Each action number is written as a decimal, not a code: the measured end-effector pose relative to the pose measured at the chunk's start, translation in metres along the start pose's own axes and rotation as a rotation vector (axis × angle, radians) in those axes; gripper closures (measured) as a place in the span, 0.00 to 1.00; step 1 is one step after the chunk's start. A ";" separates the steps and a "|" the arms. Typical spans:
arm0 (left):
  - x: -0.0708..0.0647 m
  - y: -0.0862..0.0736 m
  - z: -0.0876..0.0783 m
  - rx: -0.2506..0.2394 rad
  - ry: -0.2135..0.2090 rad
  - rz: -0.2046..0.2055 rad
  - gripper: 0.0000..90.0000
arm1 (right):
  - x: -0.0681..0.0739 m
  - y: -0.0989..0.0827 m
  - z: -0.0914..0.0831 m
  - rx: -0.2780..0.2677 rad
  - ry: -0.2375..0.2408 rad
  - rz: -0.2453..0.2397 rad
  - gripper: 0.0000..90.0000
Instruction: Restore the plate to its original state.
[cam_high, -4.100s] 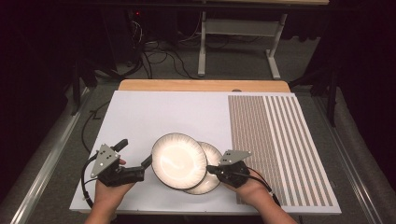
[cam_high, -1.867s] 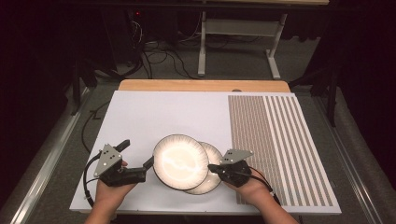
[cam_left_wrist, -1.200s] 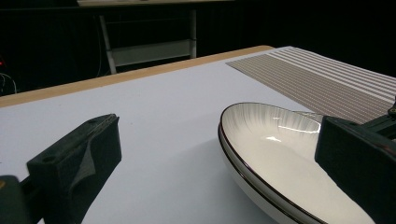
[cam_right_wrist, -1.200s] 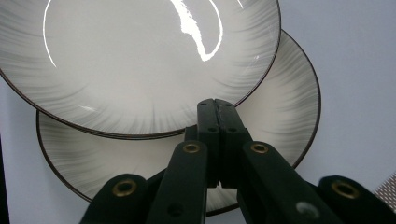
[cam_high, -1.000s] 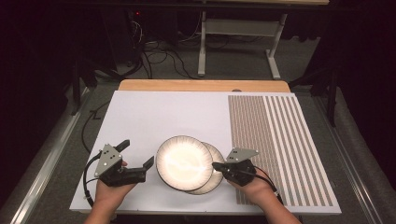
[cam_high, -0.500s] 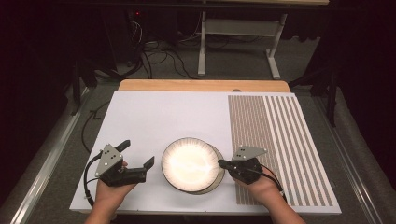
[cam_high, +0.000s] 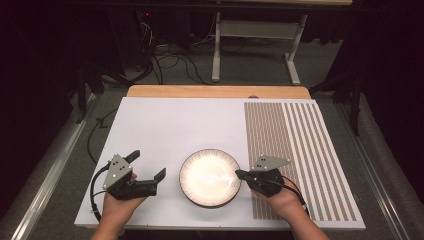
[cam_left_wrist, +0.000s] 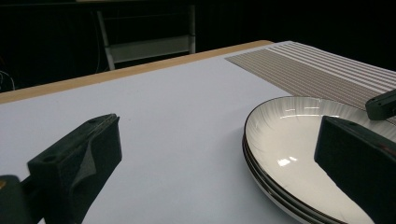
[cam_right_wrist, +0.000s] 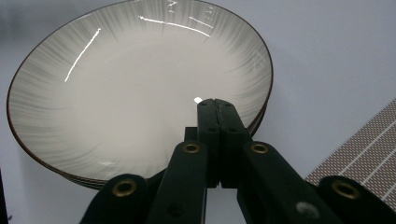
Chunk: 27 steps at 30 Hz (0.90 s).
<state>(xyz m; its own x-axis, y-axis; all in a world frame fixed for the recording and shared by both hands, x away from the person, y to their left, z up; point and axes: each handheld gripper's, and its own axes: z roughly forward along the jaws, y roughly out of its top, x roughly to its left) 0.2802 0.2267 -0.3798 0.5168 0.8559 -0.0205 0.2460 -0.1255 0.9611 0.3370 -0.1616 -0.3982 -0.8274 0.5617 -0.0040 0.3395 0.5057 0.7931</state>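
High view: we see two round white ribbed ceramic plates with dark rims (cam_high: 210, 177) stacked one on the other, near the front edge of the white-topped desk (cam_high: 175, 125), just left of the brown-and-white striped woven placemat (cam_high: 300, 150). Left gripper view confirms the stack: two rims, the upper plate (cam_left_wrist: 299, 140) seated squarely in the lower one.

Right gripper (cam_high: 239, 174): jaws closed together, tips at the right rim of the top plate. Right gripper view shows the shut jaws lying over the inside of the upper plate; whether they pinch its rim or merely rest on it we cannot tell.

Left gripper (cam_high: 147, 167): jaws spread wide, nothing between them, resting on the desk just left of the stack, not touching it.

Our reading: stacking looks essentially done, plates nested and aligned. What seems left is for the right gripper to come off the plate and both hands to withdraw.
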 end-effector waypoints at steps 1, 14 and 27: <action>0.000 0.000 0.000 0.000 0.000 -0.001 0.02 | 0.001 0.000 0.001 0.004 0.000 -0.007 1.00; 0.001 -0.001 0.001 0.007 -0.002 -0.002 0.02 | -0.007 0.001 -0.020 -0.055 -0.028 0.019 1.00; 0.001 -0.001 0.002 0.019 0.003 -0.003 0.03 | -0.028 -0.008 -0.067 -0.160 -0.112 0.085 0.99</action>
<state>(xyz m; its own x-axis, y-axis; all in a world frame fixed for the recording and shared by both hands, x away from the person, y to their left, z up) 0.2822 0.2271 -0.3817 0.5134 0.8579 -0.0221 0.2626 -0.1325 0.9558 0.3277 -0.2249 -0.3639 -0.7407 0.6718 0.0064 0.3235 0.3482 0.8798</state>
